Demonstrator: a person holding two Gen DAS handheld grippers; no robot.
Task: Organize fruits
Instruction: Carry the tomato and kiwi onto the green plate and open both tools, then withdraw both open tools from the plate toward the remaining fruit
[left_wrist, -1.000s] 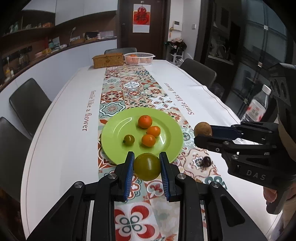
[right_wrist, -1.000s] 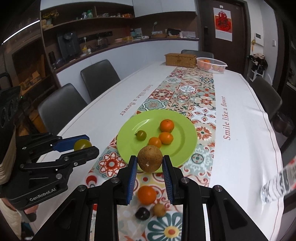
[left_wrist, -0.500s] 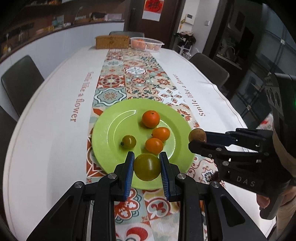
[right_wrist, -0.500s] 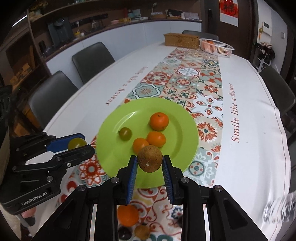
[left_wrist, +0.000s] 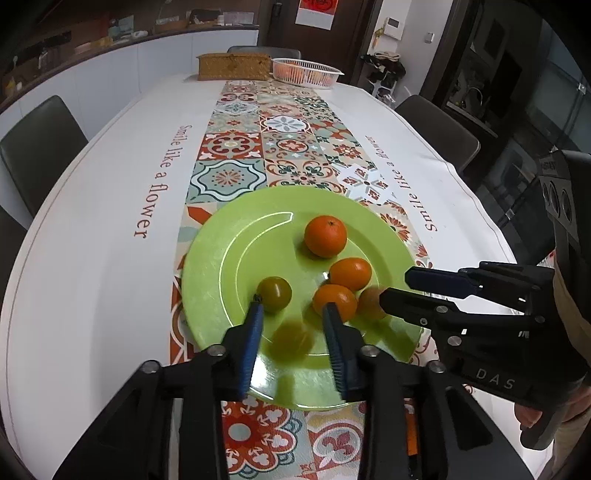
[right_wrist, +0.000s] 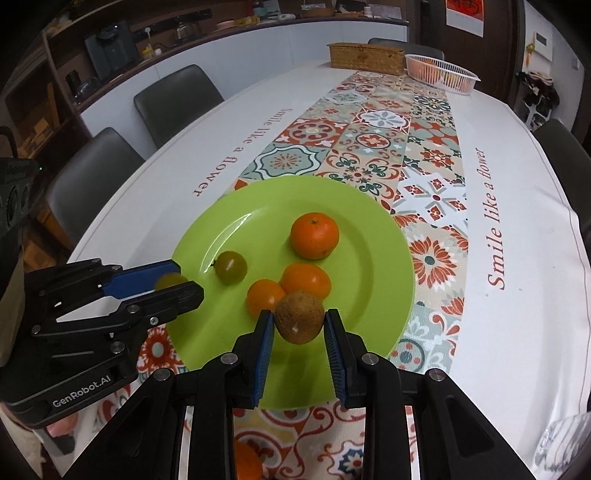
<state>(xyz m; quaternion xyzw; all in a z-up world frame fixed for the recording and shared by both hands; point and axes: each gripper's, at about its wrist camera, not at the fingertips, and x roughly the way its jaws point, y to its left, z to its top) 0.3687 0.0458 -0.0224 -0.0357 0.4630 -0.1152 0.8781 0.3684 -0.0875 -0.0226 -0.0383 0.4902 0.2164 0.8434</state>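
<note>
Both grippers over the round lime-green plate (left_wrist: 221, 258), which sits on the patterned tile runner (left_wrist: 236, 173) of the white-clothed counter (left_wrist: 92, 240).

Left gripper (left_wrist: 291, 314): fingers spread, released. Blurred olive-green tomato (left_wrist: 291, 341) sits between them, touching neither, over the plate's near rim.

Right gripper (right_wrist: 299, 325): fingers parted, clear gaps either side of the rough brown round fruit (right_wrist: 299, 316), just beside two small oranges (right_wrist: 306, 280).

Plate also carries a larger orange mandarin (right_wrist: 314, 235) and a small green tomato (right_wrist: 231, 266). Another orange fruit (right_wrist: 245, 461) on the runner, near edge.
</note>
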